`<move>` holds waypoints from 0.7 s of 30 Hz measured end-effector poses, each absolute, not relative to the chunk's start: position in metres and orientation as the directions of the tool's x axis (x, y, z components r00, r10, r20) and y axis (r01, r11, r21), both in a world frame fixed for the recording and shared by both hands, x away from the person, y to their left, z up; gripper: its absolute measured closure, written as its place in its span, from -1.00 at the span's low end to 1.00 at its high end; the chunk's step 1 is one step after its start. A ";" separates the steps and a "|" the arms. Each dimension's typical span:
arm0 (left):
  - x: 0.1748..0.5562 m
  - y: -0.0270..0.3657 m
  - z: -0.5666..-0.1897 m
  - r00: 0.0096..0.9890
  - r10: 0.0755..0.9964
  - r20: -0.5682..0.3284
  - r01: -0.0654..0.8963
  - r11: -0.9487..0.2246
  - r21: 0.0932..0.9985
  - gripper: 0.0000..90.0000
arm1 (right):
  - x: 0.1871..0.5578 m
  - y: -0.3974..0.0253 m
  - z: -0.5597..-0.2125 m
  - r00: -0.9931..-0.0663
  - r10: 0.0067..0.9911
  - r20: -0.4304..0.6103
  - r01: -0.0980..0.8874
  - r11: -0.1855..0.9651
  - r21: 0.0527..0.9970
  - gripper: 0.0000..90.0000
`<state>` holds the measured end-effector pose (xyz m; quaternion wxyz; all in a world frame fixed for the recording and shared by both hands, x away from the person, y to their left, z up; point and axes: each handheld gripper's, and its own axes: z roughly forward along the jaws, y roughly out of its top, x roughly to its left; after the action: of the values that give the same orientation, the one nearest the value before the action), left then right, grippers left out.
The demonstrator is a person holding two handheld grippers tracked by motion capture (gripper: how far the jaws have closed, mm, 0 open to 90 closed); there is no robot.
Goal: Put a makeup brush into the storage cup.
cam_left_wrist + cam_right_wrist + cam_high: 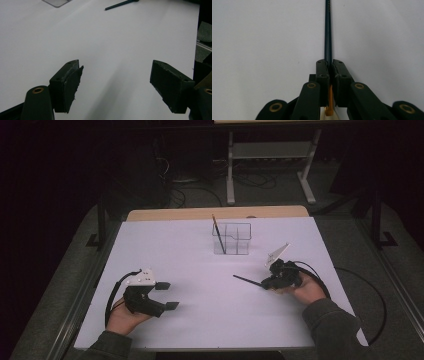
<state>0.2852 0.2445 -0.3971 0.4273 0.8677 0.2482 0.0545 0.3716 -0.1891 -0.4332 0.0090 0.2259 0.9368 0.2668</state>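
A: White table (200,320), nothing much on it. Left to right: left hand-held gripper (168,295) near the front left edge, jaws wide apart, holding nothing, just above the table. Mid-back, clear holder (233,239) with one pencil (218,234) leaning in its left compartment.

B: And the right side?

A: Right hand-held gripper (330,65), jaws closed on a second, dark pencil (328,30). Held by one end; the long shaft sticks out forward, low over the table and pointing left, well short of the holder.

B: How would you seat it?

A: My reading: lift, tip the pencil near upright, free end down, over an open compartment before lowering. Keep clear of the leaning pencil and the thin walls; the holder looks light and could slide. Let go only once the tip is inside.

B: Looks of the pencil?

A: Thin, straight, dark green-black, slightly glossy. An orange bit shows between the jaws behind the grip; I can't tell what it is.
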 end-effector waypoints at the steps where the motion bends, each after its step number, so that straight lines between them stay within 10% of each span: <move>1: 0.285 0.244 -0.397 0.871 0.477 -0.119 0.385 -0.511 0.769 -0.47 | 0.372 -0.189 -0.433 -0.897 0.430 0.106 0.421 0.754 0.505 0.85; 21: 0.286 0.242 -0.397 0.876 0.468 -0.117 0.375 -0.509 0.774 -0.48 | 0.372 -0.186 -0.421 -0.908 0.406 0.101 0.396 0.756 0.521 0.85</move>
<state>0.2858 0.2417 -0.3967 0.4316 0.8671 0.2430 0.0537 0.3719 -0.1859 -0.4208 0.0089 0.2142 0.9370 0.2757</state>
